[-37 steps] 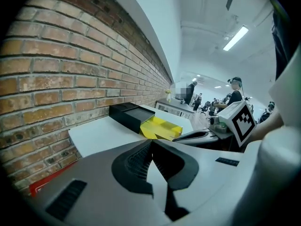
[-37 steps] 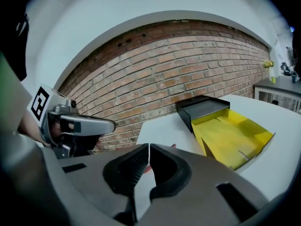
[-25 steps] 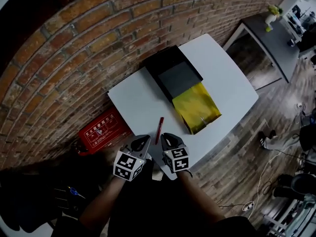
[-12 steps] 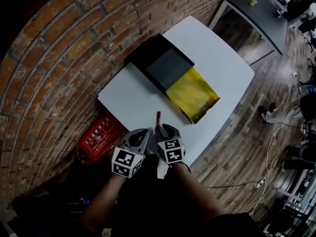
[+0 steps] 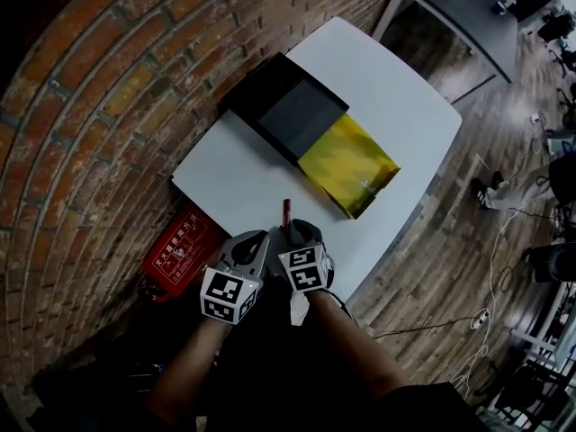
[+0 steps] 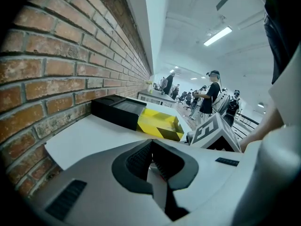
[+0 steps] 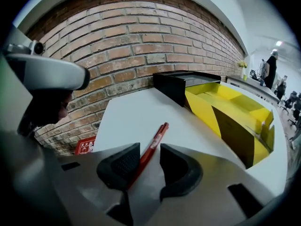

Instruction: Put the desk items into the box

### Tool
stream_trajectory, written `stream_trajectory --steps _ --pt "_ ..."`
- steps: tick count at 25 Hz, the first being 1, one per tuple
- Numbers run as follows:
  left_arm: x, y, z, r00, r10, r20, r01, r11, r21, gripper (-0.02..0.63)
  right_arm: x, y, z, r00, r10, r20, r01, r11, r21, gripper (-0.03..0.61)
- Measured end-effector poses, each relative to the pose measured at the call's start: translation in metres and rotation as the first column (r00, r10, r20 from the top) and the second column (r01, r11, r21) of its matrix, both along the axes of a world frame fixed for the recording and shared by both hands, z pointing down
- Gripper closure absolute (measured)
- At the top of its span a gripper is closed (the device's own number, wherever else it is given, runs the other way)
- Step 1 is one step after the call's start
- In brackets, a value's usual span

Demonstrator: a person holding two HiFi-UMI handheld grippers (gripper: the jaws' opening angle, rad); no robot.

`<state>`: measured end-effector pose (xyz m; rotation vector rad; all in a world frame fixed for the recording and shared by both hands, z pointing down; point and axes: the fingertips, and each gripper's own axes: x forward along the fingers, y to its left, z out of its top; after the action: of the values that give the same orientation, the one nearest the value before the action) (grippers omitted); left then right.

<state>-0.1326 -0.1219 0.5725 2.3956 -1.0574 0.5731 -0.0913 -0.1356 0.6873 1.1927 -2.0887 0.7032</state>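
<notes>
A red pen (image 5: 286, 212) lies on the white table (image 5: 234, 183) near its front edge. My right gripper (image 5: 297, 234) sits over the pen's near end. In the right gripper view the pen (image 7: 155, 142) runs between the two pads; the right gripper (image 7: 149, 149) is open, its jaws have just been opening, and they do not clamp the pen. My left gripper (image 5: 256, 243) hovers just to its left, and the left gripper (image 6: 152, 142) is shut with nothing in it. The open yellow box (image 5: 348, 165) lies beyond, joined to a black box part (image 5: 286, 115).
A brick wall (image 5: 108, 88) runs along the table's left side. On the floor by the table's near left corner lies a red case (image 5: 180, 246). The table's right edge (image 5: 405, 205) drops to a wooden floor. A dark desk (image 5: 468, 16) stands further off.
My right gripper has come down and forward over the near end of the pen. My left gripper has stayed beside it. The pen and the box have not moved on the table.
</notes>
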Motion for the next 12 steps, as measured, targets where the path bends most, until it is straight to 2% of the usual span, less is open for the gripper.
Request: stream_trajectory --steps 6,12 --pt "-0.0029 -0.0005 0.0003 1.000 -0.002 0.003 0.002 1.000 0.000 0.600 -0.0016 -0.0024 0.0017 1.000 -0.006 -0.007 0.006 1.000 0.007 0.445" --pt "-0.0050 -0.0009 0.0001 1.000 -0.003 0.003 0.003 1.000 0.003 0.600 0.0024 -0.0012 0.0009 0.999 0.034 0.019 -0.034 0.999 -0.033 0.457"
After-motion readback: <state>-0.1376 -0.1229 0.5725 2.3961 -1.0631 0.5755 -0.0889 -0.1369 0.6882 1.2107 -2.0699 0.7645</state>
